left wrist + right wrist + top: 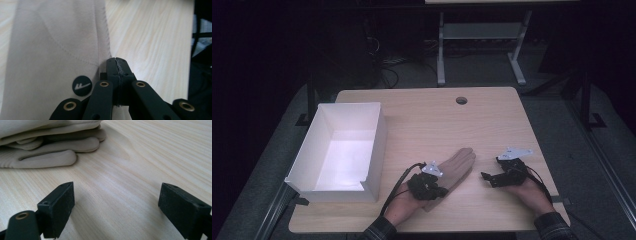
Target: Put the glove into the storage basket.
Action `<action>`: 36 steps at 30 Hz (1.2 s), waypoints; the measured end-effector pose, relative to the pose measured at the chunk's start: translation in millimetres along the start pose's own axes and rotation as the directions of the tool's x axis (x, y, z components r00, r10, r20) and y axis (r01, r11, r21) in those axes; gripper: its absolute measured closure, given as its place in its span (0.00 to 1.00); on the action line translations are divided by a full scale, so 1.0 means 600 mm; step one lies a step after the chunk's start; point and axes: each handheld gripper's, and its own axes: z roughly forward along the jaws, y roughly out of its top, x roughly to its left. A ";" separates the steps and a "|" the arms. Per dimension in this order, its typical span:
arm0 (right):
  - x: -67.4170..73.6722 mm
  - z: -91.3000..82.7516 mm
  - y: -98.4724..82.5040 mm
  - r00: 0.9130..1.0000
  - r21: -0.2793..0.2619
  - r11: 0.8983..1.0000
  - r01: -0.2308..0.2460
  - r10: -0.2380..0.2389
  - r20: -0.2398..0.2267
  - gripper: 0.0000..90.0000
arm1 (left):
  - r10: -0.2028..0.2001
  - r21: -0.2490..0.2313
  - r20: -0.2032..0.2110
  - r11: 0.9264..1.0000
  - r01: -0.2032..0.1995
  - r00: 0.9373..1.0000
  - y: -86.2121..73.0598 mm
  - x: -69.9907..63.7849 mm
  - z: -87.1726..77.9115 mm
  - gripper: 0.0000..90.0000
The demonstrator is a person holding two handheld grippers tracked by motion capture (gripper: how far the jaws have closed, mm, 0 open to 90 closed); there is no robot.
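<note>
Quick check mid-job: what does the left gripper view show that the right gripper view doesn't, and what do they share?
Left gripper view alone: the left hand-held gripper, jaws shut on the edge of the beige glove, and a round dark logo patch on the glove beside them.

Right gripper view alone: the right hand-held gripper, jaws wide open over bare wood with nothing between them, and the glove's fingertips lying ahead to its left.

Both: the beige glove and the light wooden table.

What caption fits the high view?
Left gripper shut on glove, right gripper open, box nearby.
</note>
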 end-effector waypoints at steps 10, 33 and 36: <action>0.002 -0.002 -0.002 1.000 0.000 1.000 -0.008 0.008 0.008 0.15 | 0.017 -0.003 -0.091 1.000 -0.017 0.996 -0.003 0.015 -0.040 1.00; 0.000 0.000 0.000 1.000 -0.001 1.000 -0.012 0.012 0.010 0.15 | 0.039 -0.060 -0.104 0.997 -0.045 0.994 0.051 0.070 -0.027 0.31; 0.000 0.000 0.000 1.000 -0.001 1.000 -0.014 0.014 0.010 0.15 | 0.033 -0.045 -0.097 0.998 -0.038 0.995 0.051 0.078 -0.015 0.24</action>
